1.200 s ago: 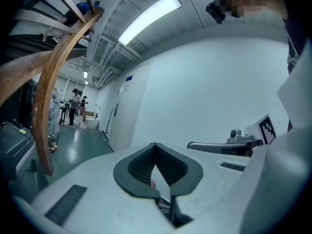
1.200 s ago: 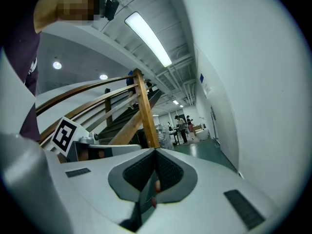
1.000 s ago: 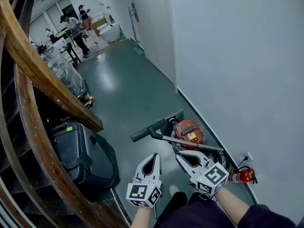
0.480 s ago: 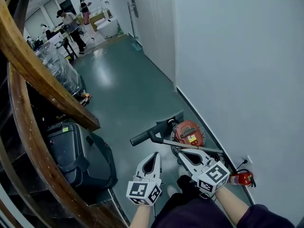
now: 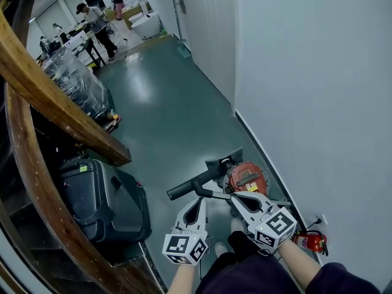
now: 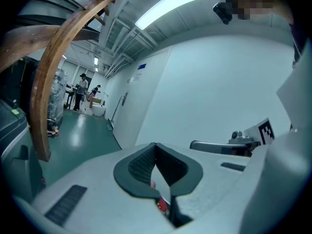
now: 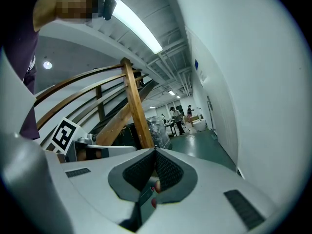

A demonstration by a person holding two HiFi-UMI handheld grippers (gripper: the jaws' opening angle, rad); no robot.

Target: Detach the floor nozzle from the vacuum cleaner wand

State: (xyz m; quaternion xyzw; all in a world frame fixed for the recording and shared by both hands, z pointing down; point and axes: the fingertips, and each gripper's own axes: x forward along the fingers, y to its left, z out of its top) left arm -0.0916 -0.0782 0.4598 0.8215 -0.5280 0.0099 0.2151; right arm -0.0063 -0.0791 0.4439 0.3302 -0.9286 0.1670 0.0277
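Observation:
A vacuum cleaner with a red body (image 5: 245, 177) lies on the green floor by the white wall. Its dark floor nozzle (image 5: 224, 158) shows just beyond the body. The thin metal wand (image 5: 269, 199) runs across to a black handle (image 5: 187, 187). My left gripper (image 5: 197, 203) is shut and empty, its tips just below the handle. My right gripper (image 5: 236, 199) is also shut and empty, its tips over the wand near the red body. The left gripper view shows its jaws (image 6: 156, 146) together against the wall, and the right gripper view shows its jaws (image 7: 156, 152) together.
A red fire extinguisher (image 5: 310, 242) stands by the wall at the right. A black case (image 5: 103, 204) sits under the wooden stair rail (image 5: 61, 112) on the left. Far down the corridor are a wrapped pallet (image 5: 78, 87) and people (image 5: 98, 24).
Both grippers have advanced toward the vacuum and sunk a little. The handle and wand now sit right at their tips. Both stayed shut.

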